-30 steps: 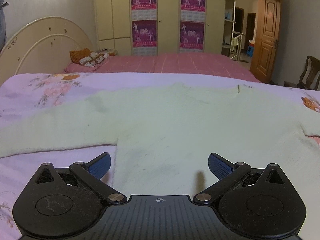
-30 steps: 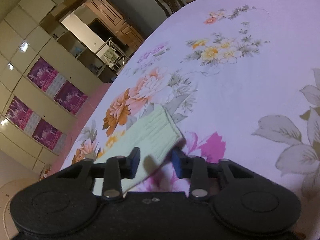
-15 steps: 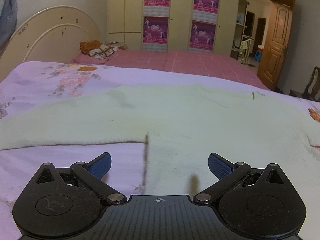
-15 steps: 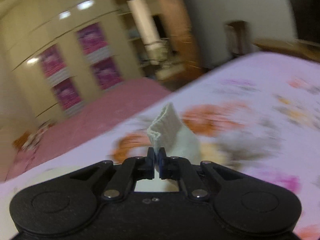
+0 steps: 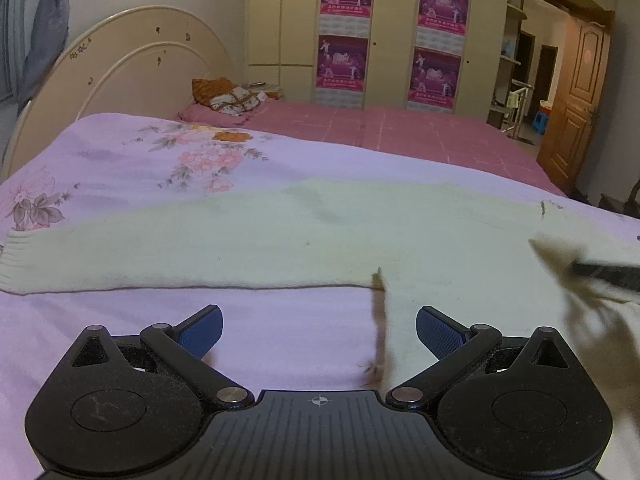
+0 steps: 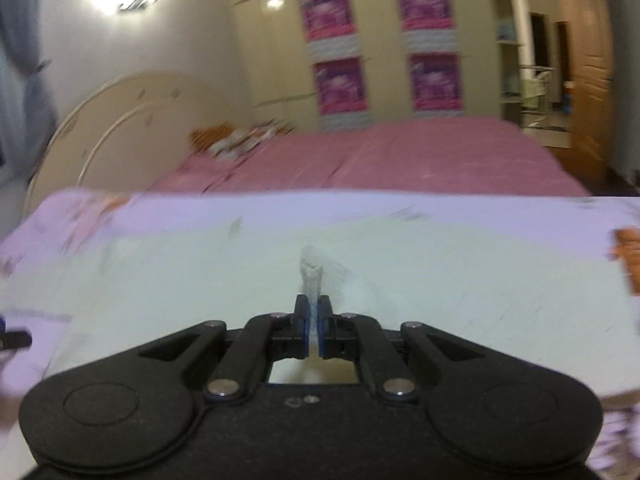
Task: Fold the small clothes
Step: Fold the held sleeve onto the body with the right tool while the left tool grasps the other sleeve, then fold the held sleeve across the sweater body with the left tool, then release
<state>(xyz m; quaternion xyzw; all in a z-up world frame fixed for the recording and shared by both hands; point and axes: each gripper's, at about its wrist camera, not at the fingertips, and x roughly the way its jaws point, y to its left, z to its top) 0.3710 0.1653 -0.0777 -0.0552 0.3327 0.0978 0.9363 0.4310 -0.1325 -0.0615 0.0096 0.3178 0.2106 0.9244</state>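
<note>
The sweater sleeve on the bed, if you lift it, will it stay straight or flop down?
Probably flop. The sweater is soft knit lying flat on the bedspread, and the cuff pinched in the right gripper already bunches and trails. It likely grips well, being fuzzy, not slippery.

Both wrist cameras are looking forward and slightly down across the bed from its near edge, close above the pale green sweater [image 5: 360, 236], toward the far wardrobe [image 5: 392, 28]. The left view is sitting further left. Both are sharing the sweater [image 6: 400, 280], the curved headboard [image 6: 120, 120] and the wardrobe posters [image 6: 340, 84].
</note>
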